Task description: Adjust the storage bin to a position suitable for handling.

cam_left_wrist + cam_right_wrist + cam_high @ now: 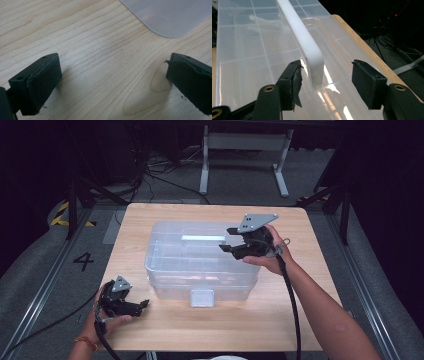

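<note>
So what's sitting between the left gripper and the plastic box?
Nothing: in the high view, bare wooden table lies between the left gripper and the plastic box.

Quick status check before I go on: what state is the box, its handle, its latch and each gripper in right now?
Clear plastic box: lid on, standing flat on the table.
White handle: lying on the lid, one end between the right gripper's fingers, not gripped.
Front latch: appears folded down against the box front.
Left gripper: open, nothing between its fingers, low over bare wood near the box's corner.
Right gripper: open, over the lid's right end.
</note>
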